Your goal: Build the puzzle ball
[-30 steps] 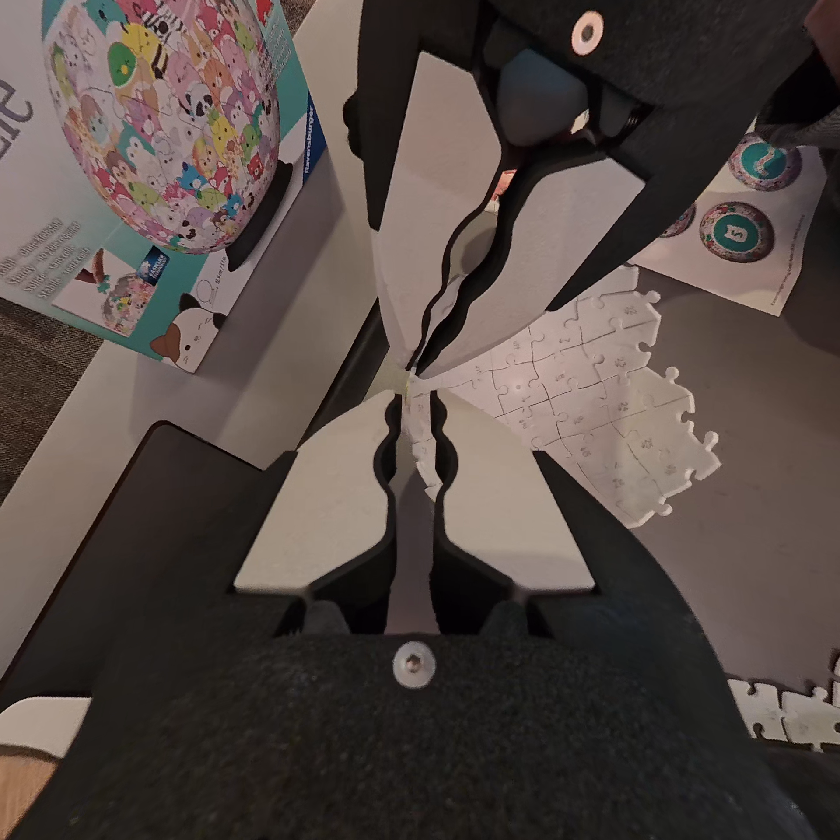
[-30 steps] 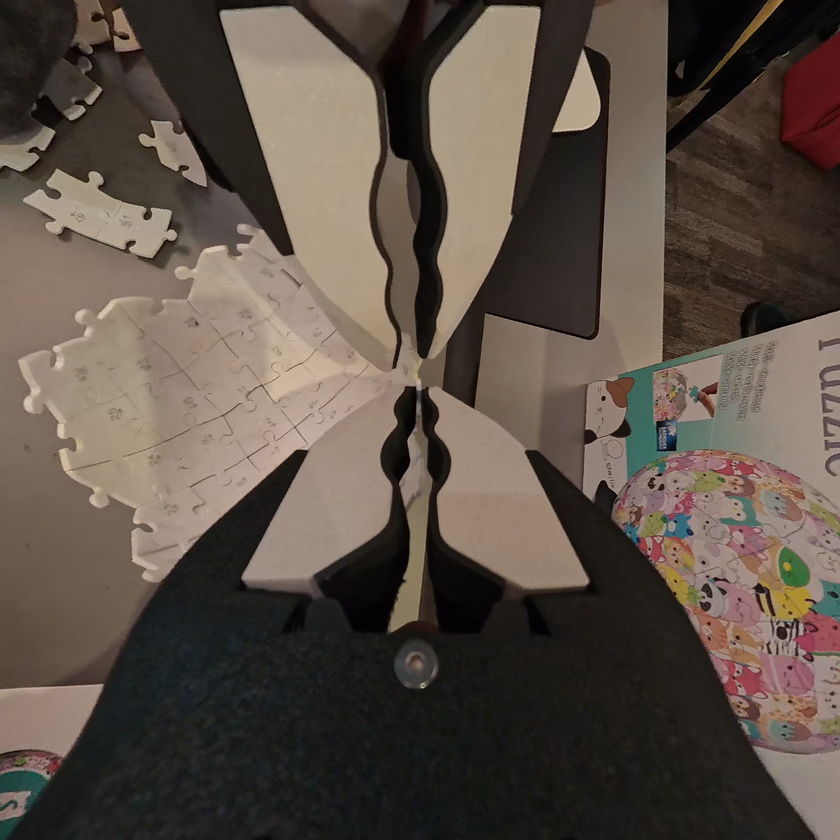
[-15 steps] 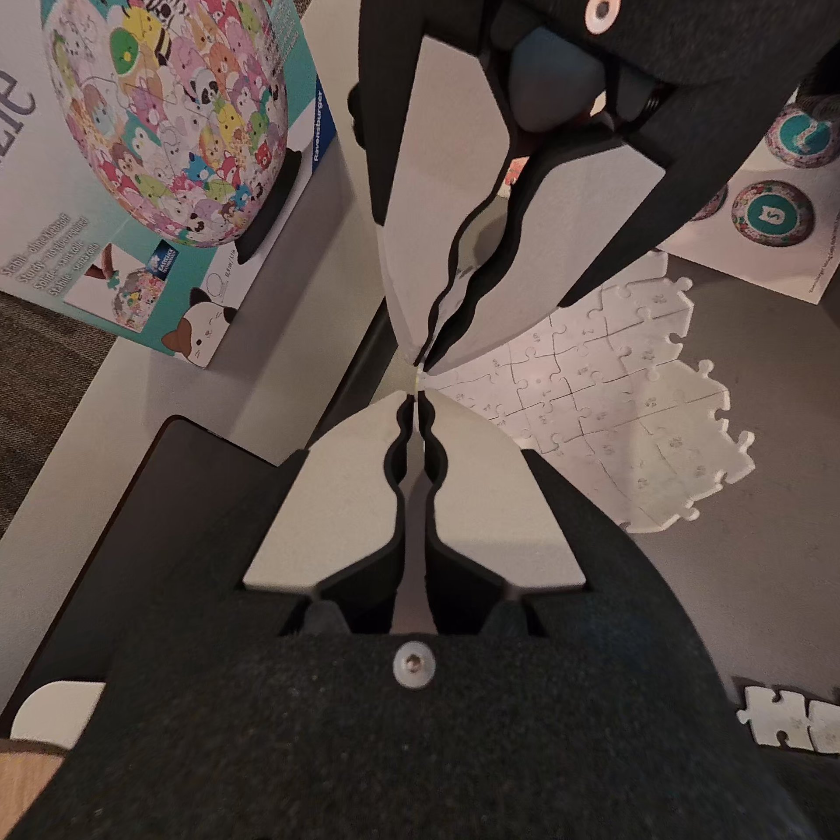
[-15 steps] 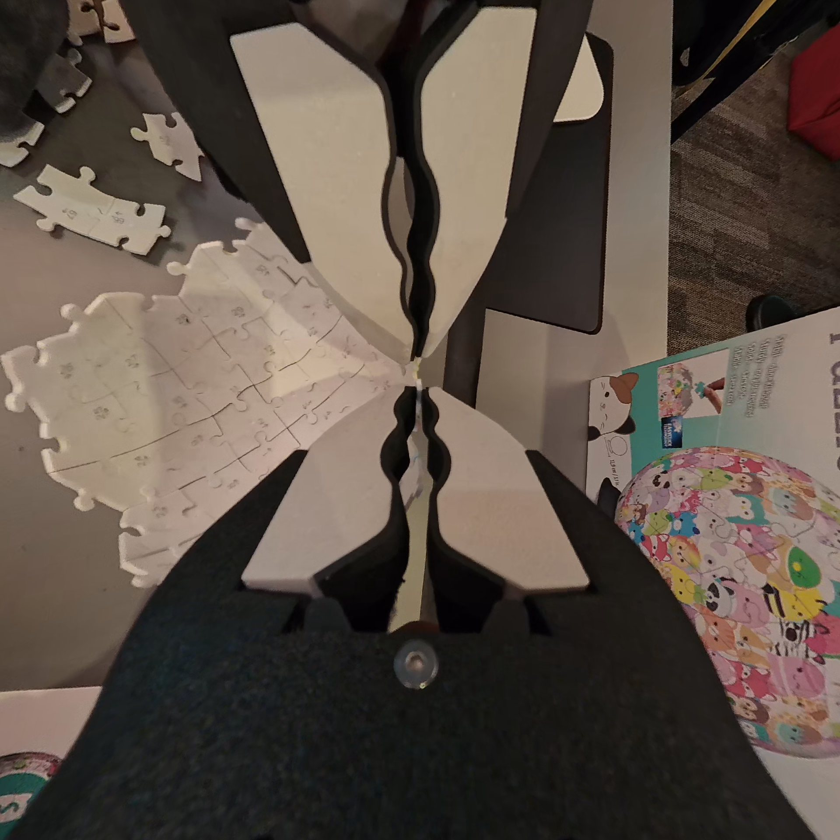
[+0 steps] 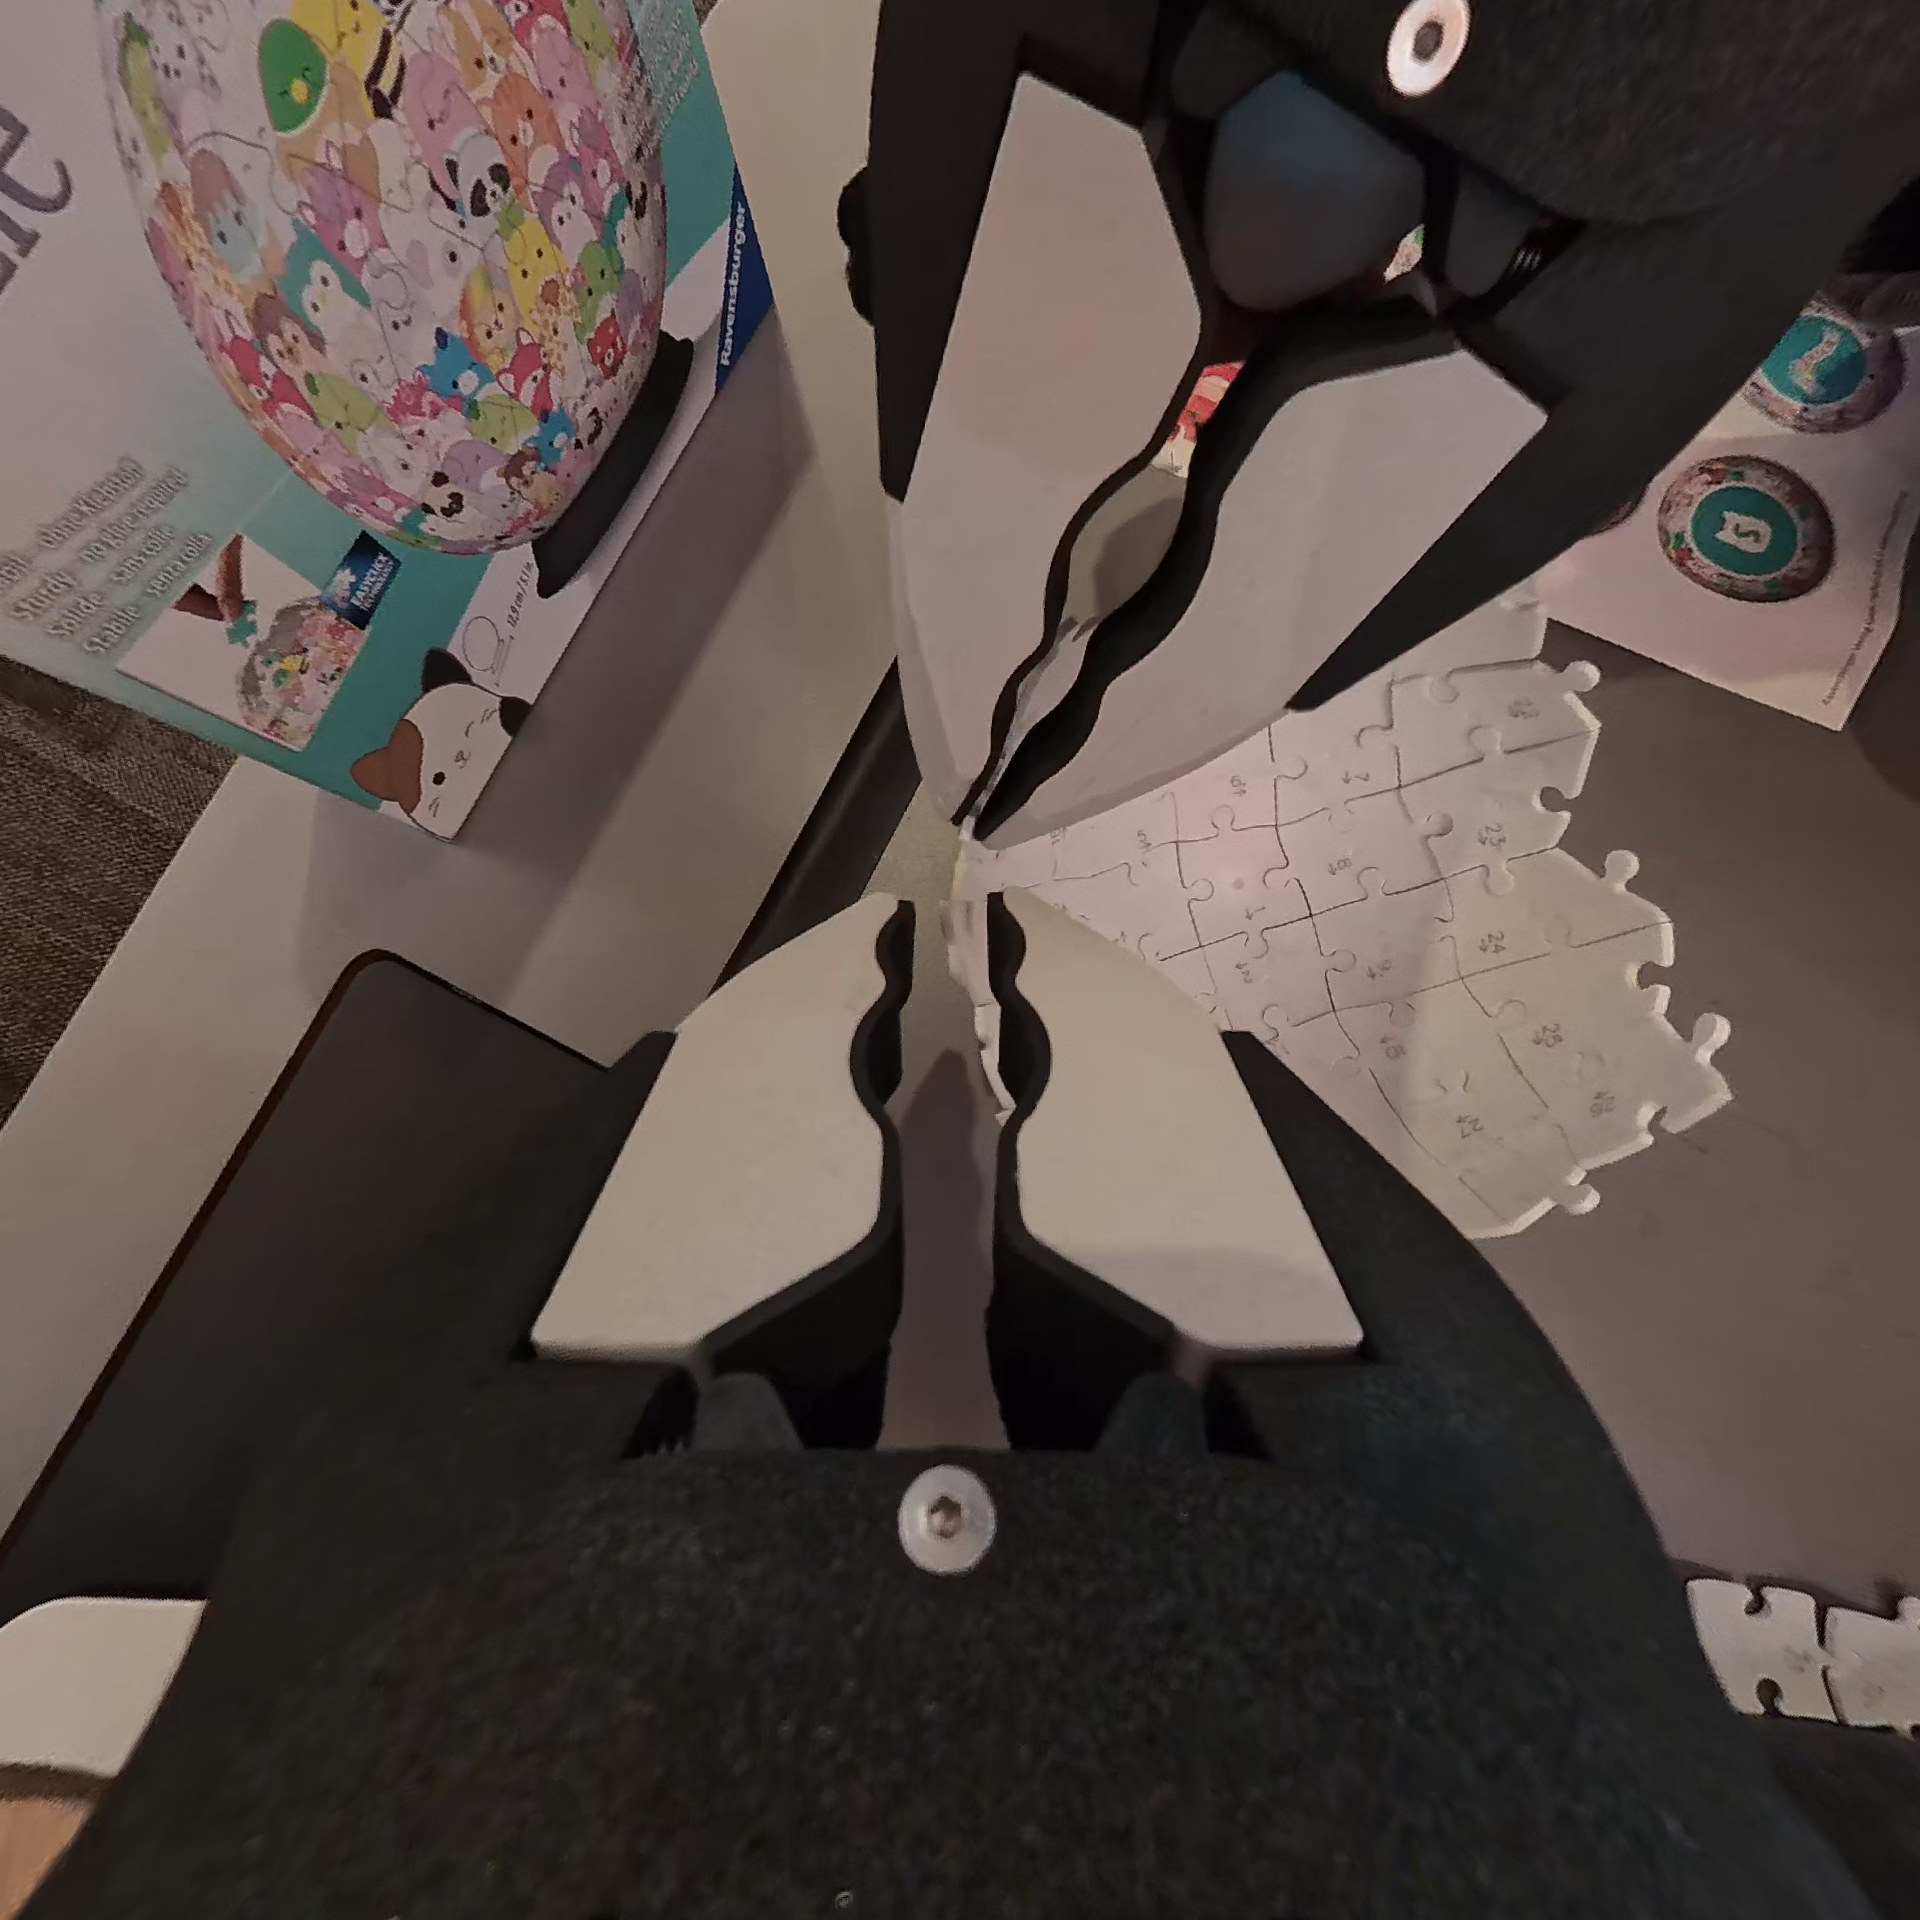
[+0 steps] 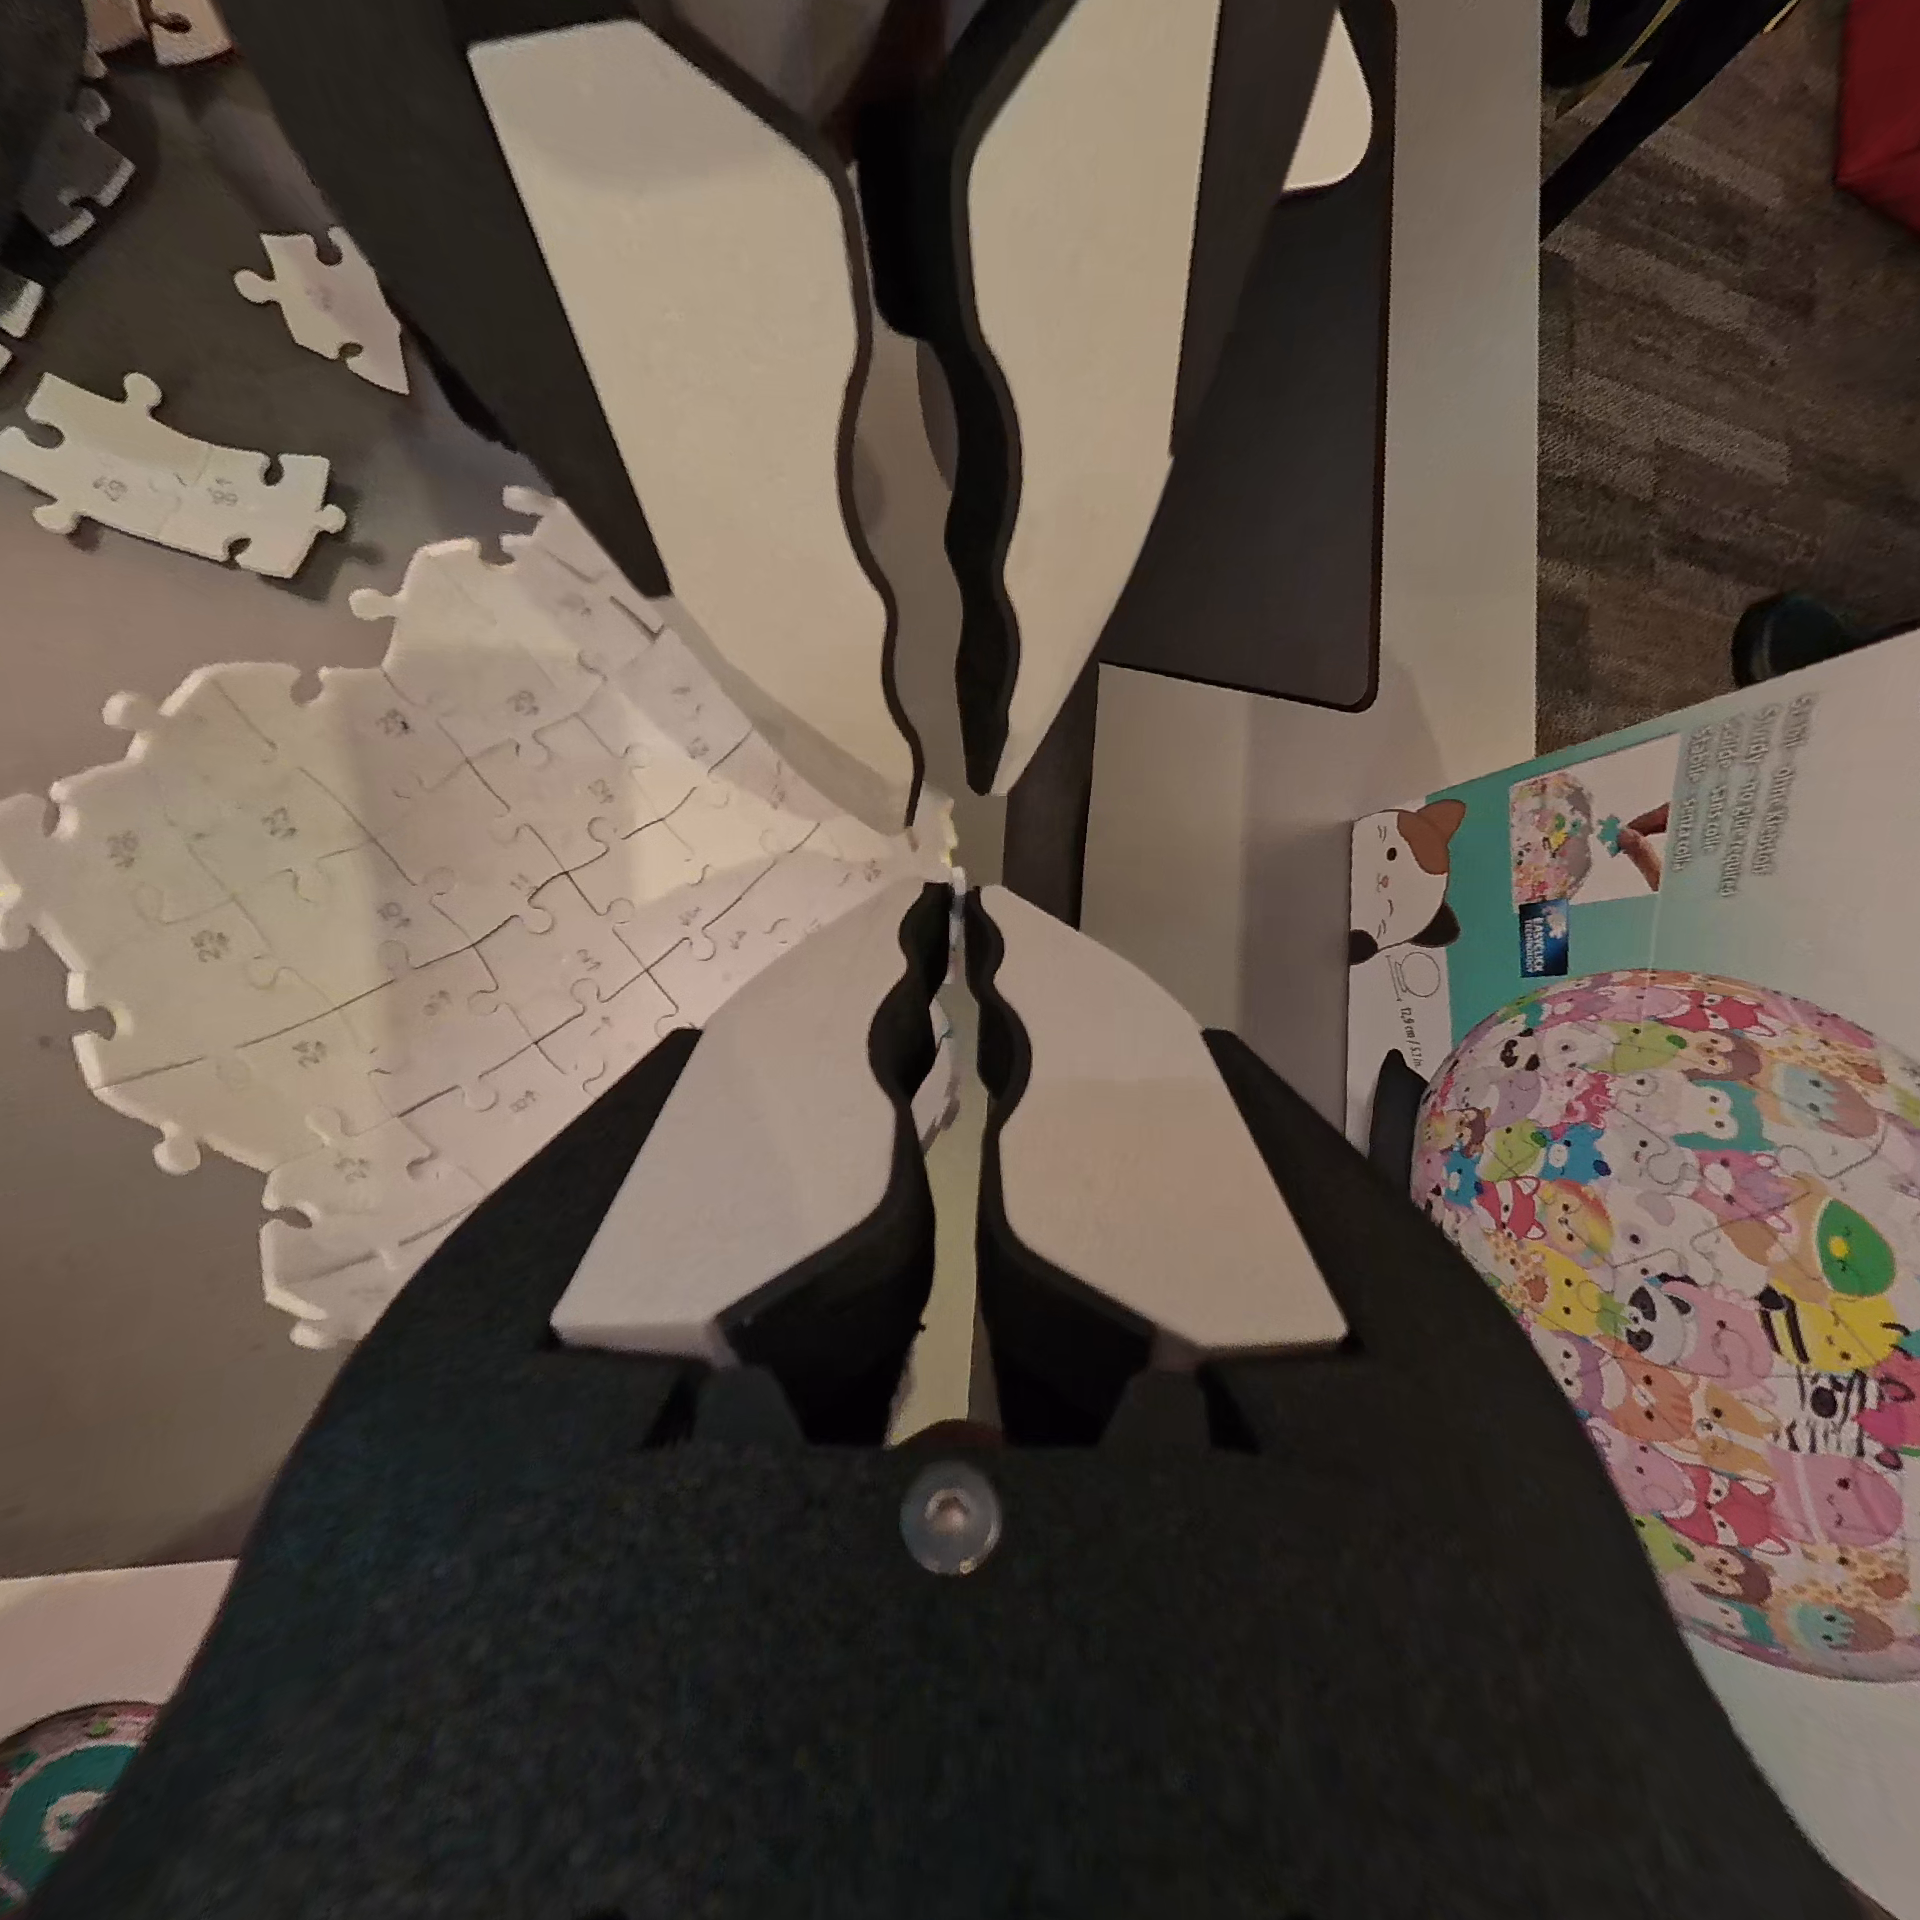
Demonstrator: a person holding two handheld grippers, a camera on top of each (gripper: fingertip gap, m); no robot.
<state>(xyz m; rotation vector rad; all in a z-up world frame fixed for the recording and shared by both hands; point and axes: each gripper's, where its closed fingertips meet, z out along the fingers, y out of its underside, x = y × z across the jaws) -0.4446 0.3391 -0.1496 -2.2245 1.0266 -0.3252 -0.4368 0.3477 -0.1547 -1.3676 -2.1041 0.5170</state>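
Note:
A curved white section of joined puzzle pieces [image 5: 1403, 935] lies back side up on the dark mat; it also shows in the right wrist view [image 6: 364, 883]. My two grippers meet tip to tip over its pointed end. My right gripper [image 6: 948, 902] is shut on a thin white edge of the section; it shows at the top of the left wrist view [image 5: 971, 826]. My left gripper [image 5: 948, 909] is slightly open, with the section's edge in the gap close to its right finger. It shows at the top of the right wrist view [image 6: 951, 805].
The puzzle box [image 5: 364, 416] with the colourful ball picture stands on the pale table, also in the right wrist view [image 6: 1662, 1143]. Loose white pieces [image 6: 177, 488] [image 5: 1808, 1662] lie on the dark mat [image 5: 1714, 1351]. An instruction sheet [image 5: 1745, 540] lies beyond. A black pad [image 5: 312, 1195] lies under my left gripper. Both grippers' tips are close together, under 4 cm apart.
My left gripper's fingers have parted from shut to a narrow gap. The right gripper stays shut on the edge. Both grippers have shifted slightly over the section.

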